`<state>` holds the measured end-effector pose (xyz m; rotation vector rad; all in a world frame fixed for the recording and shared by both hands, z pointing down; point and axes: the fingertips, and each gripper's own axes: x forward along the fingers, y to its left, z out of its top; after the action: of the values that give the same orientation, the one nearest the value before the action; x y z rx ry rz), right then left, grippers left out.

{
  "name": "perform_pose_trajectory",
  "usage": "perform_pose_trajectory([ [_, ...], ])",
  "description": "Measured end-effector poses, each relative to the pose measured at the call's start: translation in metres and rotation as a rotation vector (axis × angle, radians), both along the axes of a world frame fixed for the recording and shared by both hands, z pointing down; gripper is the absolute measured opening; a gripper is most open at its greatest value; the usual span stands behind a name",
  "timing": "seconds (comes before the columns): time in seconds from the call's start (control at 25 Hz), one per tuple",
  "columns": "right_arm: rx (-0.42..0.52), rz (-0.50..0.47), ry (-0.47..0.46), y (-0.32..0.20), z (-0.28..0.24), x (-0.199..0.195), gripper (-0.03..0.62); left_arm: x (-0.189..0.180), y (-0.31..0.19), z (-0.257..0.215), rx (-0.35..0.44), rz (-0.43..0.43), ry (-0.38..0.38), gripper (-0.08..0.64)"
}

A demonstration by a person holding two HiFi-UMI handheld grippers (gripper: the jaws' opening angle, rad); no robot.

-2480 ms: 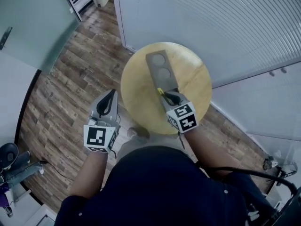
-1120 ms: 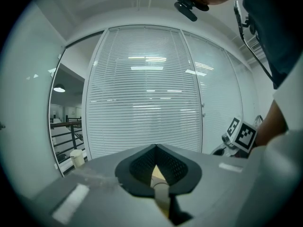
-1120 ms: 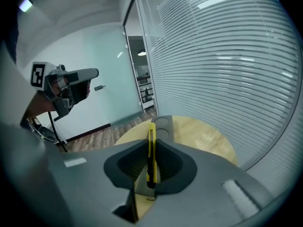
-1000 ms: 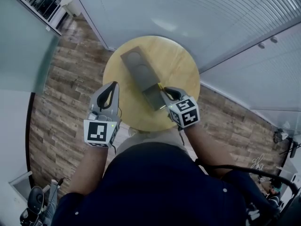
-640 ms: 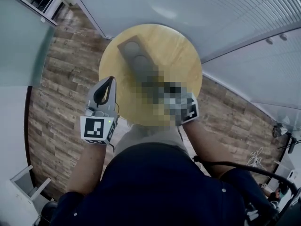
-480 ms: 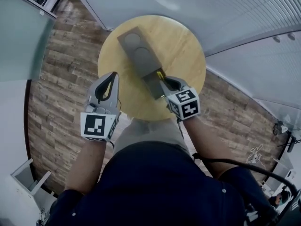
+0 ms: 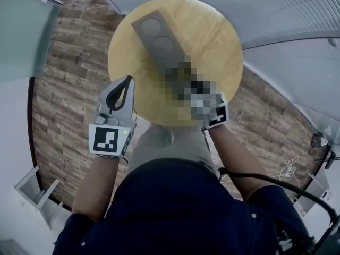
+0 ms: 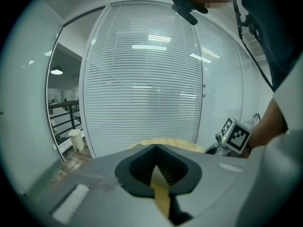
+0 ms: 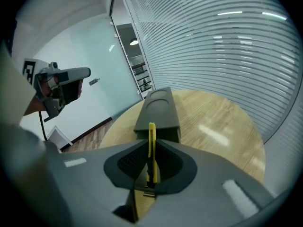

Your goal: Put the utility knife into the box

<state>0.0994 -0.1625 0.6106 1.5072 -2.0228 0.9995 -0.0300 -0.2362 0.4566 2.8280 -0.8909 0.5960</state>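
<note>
A long grey box [image 7: 159, 39] with two round dents in its top lies on the round wooden table [image 7: 212, 31]. In the right gripper view its dark near end [image 9: 158, 132] faces my right gripper [image 9: 151, 143], which is shut on a yellow utility knife [image 9: 151, 129]. The knife stands on edge, its tip just short of that end. A mosaic patch hides this gripper's jaws in the head view; only its marker cube [image 7: 218, 118] shows. My left gripper [image 7: 127, 81] hangs over the table's left edge, shut and empty, its jaw tips touching [image 8: 155, 145].
A glass wall with blinds [image 7: 276, 9] runs behind the table. Wood-plank floor [image 7: 69, 73] lies to the left and right. A white frame [image 7: 37, 190] stands on the floor at lower left. A black cable [image 7: 260, 177] runs by the person's right side.
Both grippers have come down closer to the table. The right one still holds the knife at the box's near end. The left one stays shut beside the table's left edge.
</note>
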Motion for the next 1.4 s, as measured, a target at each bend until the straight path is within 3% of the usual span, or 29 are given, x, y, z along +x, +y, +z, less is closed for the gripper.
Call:
perform_pose_trajectory([
  [0.36, -0.021, -0.018, -0.001, -0.001, 0.016, -0.005, 0.059, -0.012, 0.002, 0.014, -0.024, -0.021, -0.025, 0.003],
  [0.52, -0.025, -0.018, 0.014, -0.003, 0.019, -0.005, 0.118, -0.018, 0.002, 0.017, -0.035, -0.034, -0.033, 0.003],
  [0.88, -0.007, -0.037, 0.025, 0.004, 0.004, -0.018, 0.123, -0.032, 0.014, 0.000, -0.006, -0.045, -0.004, 0.003],
  [1.4, 0.088, -0.034, 0.045, 0.014, -0.060, -0.027, 0.124, -0.039, 0.032, -0.053, 0.093, -0.039, 0.055, 0.003],
])
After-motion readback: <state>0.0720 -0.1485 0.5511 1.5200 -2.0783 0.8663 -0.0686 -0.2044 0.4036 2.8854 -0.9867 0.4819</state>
